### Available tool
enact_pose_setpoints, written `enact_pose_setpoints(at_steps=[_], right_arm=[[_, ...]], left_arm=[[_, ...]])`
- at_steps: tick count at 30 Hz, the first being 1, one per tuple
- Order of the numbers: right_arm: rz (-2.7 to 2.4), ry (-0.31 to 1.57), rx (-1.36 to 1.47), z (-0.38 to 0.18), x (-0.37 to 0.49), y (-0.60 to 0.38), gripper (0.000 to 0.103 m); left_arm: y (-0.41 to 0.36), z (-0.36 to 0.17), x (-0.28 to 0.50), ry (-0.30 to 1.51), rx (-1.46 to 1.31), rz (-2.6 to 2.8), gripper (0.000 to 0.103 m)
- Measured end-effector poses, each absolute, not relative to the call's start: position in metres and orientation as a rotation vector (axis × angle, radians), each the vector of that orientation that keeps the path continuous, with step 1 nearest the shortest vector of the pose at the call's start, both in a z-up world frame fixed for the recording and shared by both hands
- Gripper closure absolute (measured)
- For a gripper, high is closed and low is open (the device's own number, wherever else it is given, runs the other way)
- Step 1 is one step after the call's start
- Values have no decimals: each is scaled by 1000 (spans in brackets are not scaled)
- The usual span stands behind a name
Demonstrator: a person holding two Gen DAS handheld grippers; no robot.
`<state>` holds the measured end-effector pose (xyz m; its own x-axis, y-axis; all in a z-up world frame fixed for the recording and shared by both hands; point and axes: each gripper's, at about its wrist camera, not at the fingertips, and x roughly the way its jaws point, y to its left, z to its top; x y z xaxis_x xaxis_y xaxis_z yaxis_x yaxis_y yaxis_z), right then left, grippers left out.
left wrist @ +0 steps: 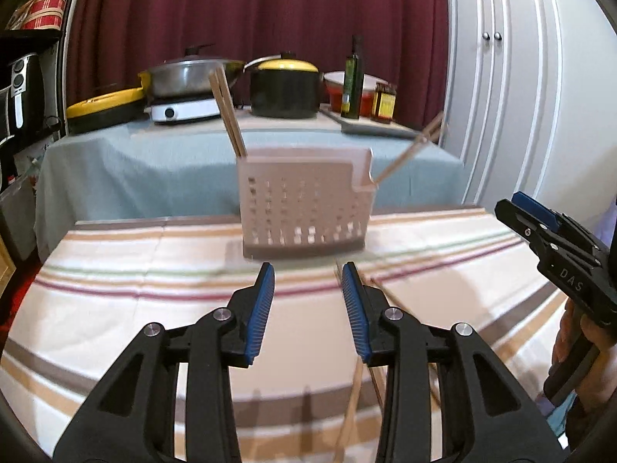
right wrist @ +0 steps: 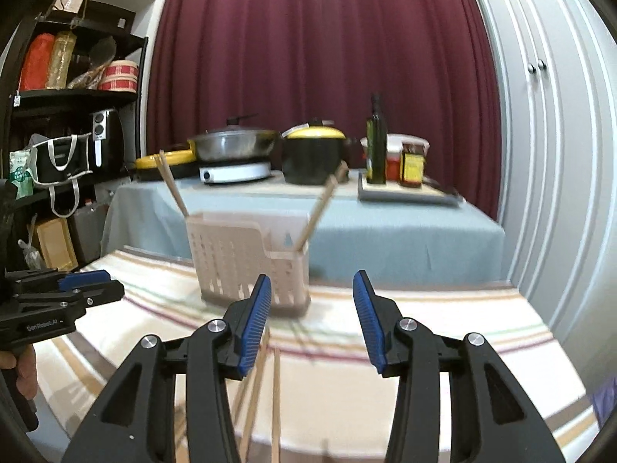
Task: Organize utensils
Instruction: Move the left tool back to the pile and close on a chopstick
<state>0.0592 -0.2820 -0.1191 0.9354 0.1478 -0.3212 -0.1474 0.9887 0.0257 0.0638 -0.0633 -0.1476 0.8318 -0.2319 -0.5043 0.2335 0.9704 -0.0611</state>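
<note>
With wooden chopsticks (left wrist: 228, 112) already standing in the beige perforated plastic holder (left wrist: 304, 208), loose wooden chopsticks (right wrist: 266, 389) are still being left on the striped-cloth table (left wrist: 135, 308), while the left gripper (left wrist: 308, 289) and right gripper (right wrist: 312, 301) are being held with jaws released and empty.

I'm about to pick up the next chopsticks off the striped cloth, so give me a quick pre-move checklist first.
1. Left gripper open and empty: ok.
2. Right gripper open and empty: ok.
3. Holder upright on the striped cloth: ok.
4. Chopsticks in holder leaning but inside: ok.
5. Loose chopsticks lying on the cloth below the right gripper: ok.
6. How many loose chopsticks remain: cannot tell, blurred and partly hidden.
</note>
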Motion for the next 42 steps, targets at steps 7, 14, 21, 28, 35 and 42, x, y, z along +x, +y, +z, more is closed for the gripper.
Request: enact_pose_setpoints(at_steps=[7,14,21,28,35,42], right_arm=[[118,379,-2,-148,38,-299,59],[116,409,41,-167,27,-319,59],[117,410,65,-173,23,-331,59],[123,415,70,-177,22,-330,59],[121,418,70,-178,23,-330,59],[118,418,68,-178,22,-331,59]], left_arm=[[-80,-179,42,605,25,-229,67],[-109,-206,27,646,74,-242,68],[-126,-231,24,705,114,-249,80],[-124,-242,27,735,122,-241,81],[-128,-245,25,735,123,-252,81],[-125,-250,27,755,114,-246,85]])
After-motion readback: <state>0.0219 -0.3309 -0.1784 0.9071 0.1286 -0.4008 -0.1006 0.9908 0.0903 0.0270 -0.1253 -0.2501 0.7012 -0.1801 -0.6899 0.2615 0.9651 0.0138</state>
